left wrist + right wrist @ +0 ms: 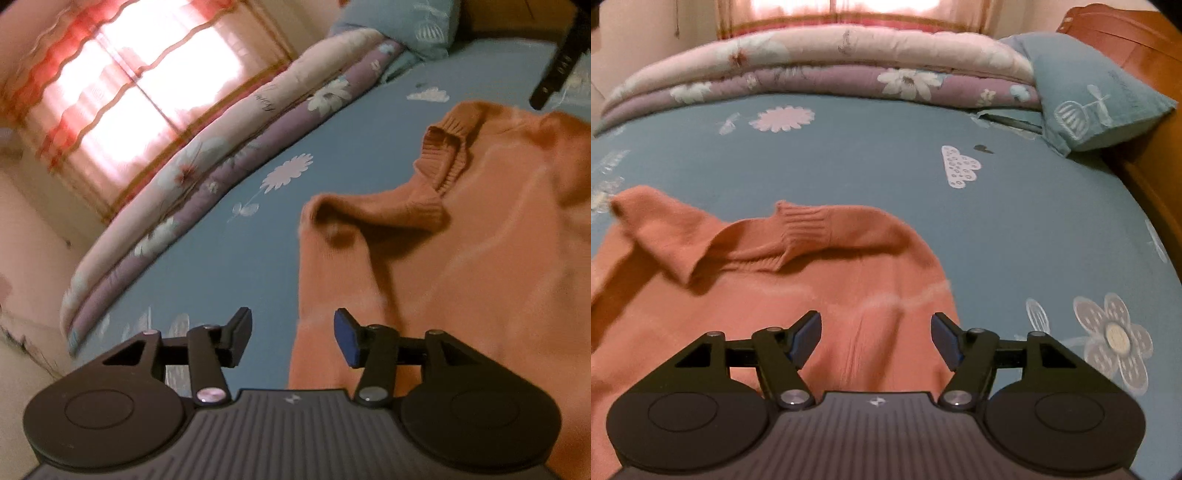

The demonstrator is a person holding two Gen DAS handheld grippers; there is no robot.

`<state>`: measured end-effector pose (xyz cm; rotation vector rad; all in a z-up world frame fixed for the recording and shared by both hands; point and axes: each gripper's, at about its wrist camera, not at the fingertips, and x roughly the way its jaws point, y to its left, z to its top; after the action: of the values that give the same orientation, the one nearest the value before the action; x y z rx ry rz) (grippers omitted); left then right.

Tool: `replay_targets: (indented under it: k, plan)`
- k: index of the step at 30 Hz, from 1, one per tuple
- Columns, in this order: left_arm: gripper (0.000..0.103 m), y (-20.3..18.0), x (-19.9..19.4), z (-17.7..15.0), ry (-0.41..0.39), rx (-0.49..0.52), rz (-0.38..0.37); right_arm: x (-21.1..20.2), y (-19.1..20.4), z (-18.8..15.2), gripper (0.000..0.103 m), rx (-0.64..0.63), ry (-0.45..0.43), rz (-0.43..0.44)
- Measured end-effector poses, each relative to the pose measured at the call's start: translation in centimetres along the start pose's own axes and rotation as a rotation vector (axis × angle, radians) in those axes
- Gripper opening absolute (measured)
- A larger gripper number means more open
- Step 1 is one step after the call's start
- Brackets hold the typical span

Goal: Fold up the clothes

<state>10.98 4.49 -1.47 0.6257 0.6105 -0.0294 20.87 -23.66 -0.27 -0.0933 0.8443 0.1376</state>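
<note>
An orange knitted sweater (461,258) lies flat on the blue flowered bed sheet (229,236), its ribbed collar (445,162) toward the far side. My left gripper (292,338) hovers over the sweater's left edge, jaws apart, nothing between them. In the right wrist view the same sweater (768,295) fills the lower left, collar (803,229) up and a corner folded over at the left. My right gripper (876,338) hangs above the sweater's right side, open and empty. The dark tip of the right gripper (557,62) shows at the top right of the left wrist view.
A rolled pink and purple floral quilt (820,70) lies along the far side of the bed under a curtained window (122,85). A blue pillow (1089,92) rests against the wooden headboard (1137,44). Bare sheet (1034,229) stretches right of the sweater.
</note>
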Motion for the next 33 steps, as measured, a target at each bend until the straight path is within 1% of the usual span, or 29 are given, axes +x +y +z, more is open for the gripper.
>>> replay_targets:
  k: [1,3,6,10,12,14,17,21,22,23,24,25,27,30,33]
  plan:
    - [0.056,0.3,-1.1,-1.1,0.003,-0.013,-0.003,-1.0,0.0,-0.9,0.07,0.005,-0.006,0.011]
    - [0.056,0.7,-2.9,-3.2,0.022,-0.026,0.024,-3.0,-0.1,-2.6,0.07,0.019,-0.017,0.029]
    - [0.056,1.4,-4.6,-6.2,0.082,-0.067,0.046,-4.6,-0.2,-5.2,0.07,0.018,-0.004,0.009]
    - [0.056,1.4,-6.3,-8.9,0.125,-0.106,0.026,-5.7,-0.8,-8.0,0.07,0.01,0.018,-0.054]
    - [0.056,1.1,-6.8,-9.6,0.131,-0.115,0.007,-6.2,-1.4,-8.9,0.071,0.032,0.029,-0.055]
    - [0.057,0.6,-6.6,-10.0,0.145,-0.12,-0.01,-6.6,-2.1,-9.7,0.071,0.06,0.038,-0.057]
    - [0.057,-0.1,-5.0,-10.2,0.179,-0.122,-0.025,-7.1,-2.6,-10.6,0.071,0.078,0.039,-0.062]
    - [0.057,-0.4,-2.6,-10.8,0.247,-0.146,0.0,-7.5,-3.0,-11.1,0.071,0.096,0.03,-0.063]
    - [0.048,-0.2,-2.1,-10.9,0.259,-0.167,0.009,-7.5,-3.0,-11.2,0.071,0.098,0.032,-0.061]
    - [0.021,0.3,-1.8,-11.0,0.26,-0.202,0.018,-7.4,-3.0,-11.3,0.071,0.096,0.035,-0.063]
    - [0.011,1.0,-1.6,-11.0,0.255,-0.242,0.027,-7.3,-3.0,-11.4,0.071,0.094,0.037,-0.065]
    - [0.004,1.7,-1.4,-11.1,0.25,-0.283,0.037,-7.3,-3.0,-11.5,0.071,0.092,0.04,-0.068]
    - [0.004,2.8,-1.2,-11.0,0.235,-0.31,0.073,-7.0,-3.2,-11.7,0.071,0.094,0.048,-0.068]
    - [0.003,4.7,-0.8,-10.4,0.219,-0.294,0.126,-6.5,-3.4,-12.1,0.071,0.096,0.059,-0.06]
    - [0.004,7.5,0.2,-9.7,0.216,-0.294,0.191,-5.9,-3.5,-12.6,0.071,0.08,0.089,-0.069]
